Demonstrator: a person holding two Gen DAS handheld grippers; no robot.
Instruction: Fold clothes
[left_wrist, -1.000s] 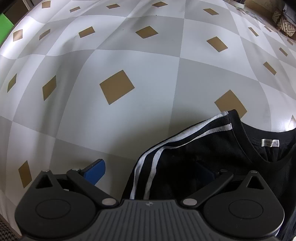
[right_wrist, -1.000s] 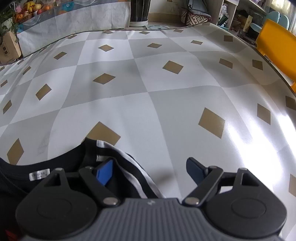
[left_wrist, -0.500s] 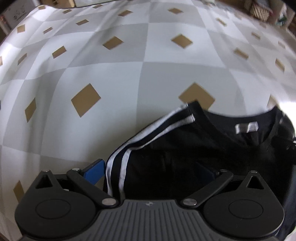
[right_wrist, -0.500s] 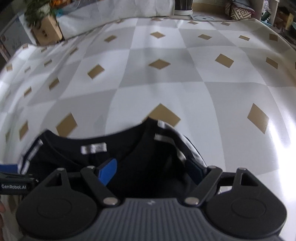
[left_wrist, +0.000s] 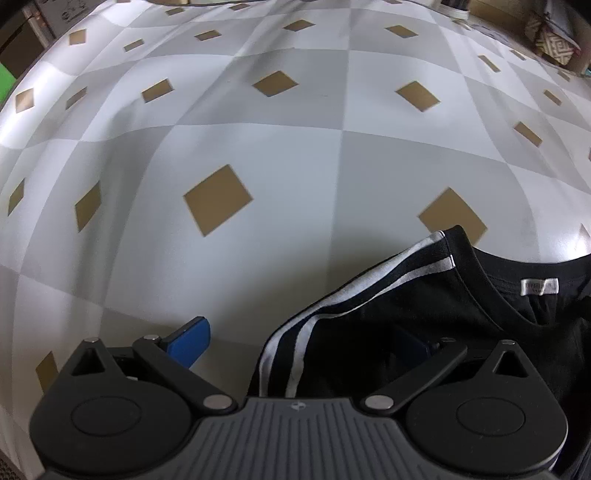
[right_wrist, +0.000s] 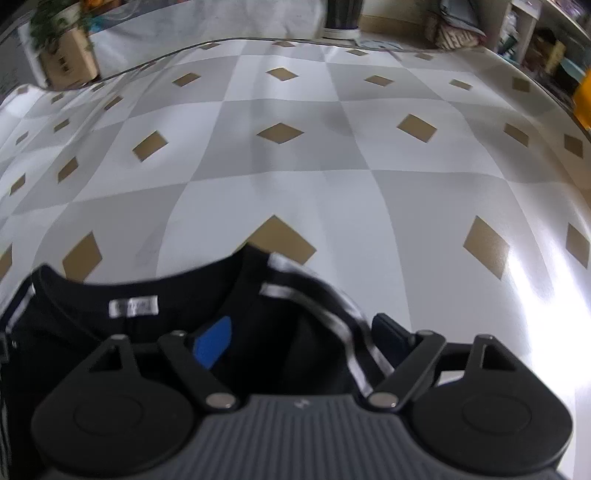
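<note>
A black T-shirt (left_wrist: 406, 306) with white shoulder stripes and a white neck label lies flat on the checkered table. My left gripper (left_wrist: 299, 343) is open and low over its striped left shoulder, with the blue left finger (left_wrist: 188, 341) on bare cloth and the right finger over black fabric. In the right wrist view the same T-shirt (right_wrist: 207, 291) fills the lower left. My right gripper (right_wrist: 303, 339) is open, and the striped right shoulder runs between its fingers. The lower part of the shirt is hidden behind both gripper bodies.
The tablecloth (left_wrist: 258, 147) is grey and white checks with gold diamonds and stretches far ahead. A cardboard box with a plant (right_wrist: 66, 62) and a dark cylinder (right_wrist: 341, 18) stand beyond the far edge. A yellow chair (right_wrist: 583, 99) is at the right.
My right gripper has shifted left, so the striped shoulder and collar now sit between its fingers. The left view swung toward the collar, then back. Both stayed open.
</note>
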